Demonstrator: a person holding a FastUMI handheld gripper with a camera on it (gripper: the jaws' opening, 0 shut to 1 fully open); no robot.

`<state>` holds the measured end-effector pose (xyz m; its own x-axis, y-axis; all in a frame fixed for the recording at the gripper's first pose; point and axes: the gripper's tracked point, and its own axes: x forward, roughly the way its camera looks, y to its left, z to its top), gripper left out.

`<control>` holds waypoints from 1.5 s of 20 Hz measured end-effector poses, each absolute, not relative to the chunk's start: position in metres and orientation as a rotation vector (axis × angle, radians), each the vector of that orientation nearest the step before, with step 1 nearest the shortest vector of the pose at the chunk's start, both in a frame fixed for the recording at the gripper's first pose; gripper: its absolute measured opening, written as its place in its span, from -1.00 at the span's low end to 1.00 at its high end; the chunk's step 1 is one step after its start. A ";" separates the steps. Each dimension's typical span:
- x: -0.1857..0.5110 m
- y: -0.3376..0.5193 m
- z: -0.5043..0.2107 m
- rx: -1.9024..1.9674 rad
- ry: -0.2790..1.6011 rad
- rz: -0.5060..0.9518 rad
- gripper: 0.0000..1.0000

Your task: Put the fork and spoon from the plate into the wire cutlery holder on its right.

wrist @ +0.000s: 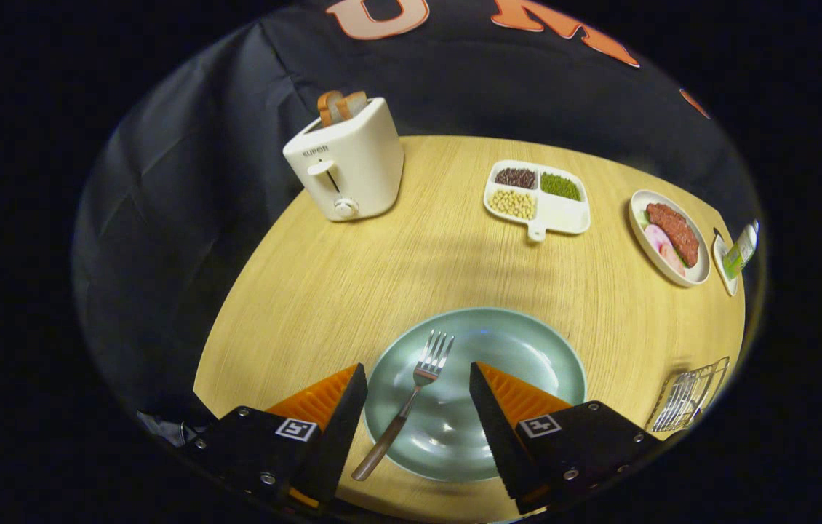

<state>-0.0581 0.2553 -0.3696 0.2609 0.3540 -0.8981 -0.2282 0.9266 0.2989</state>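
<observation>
Claw (418, 393) spread wide above green plate (527, 349), fork (411, 397) lying between the fingers on the plate, tines pointing away, wire cutlery holder (689, 397) well to its right, nothing gripped

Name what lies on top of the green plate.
A fork lies on the plate, between the open gripper fingers. The right finger covers part of the plate, so anything there is hidden.
</observation>
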 end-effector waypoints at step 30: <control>-0.087 0.204 -0.377 0.183 1.407 0.244 -0.94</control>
<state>-0.0872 0.2038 -0.3769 0.1452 0.2763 -0.9501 -0.0599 0.9609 0.2703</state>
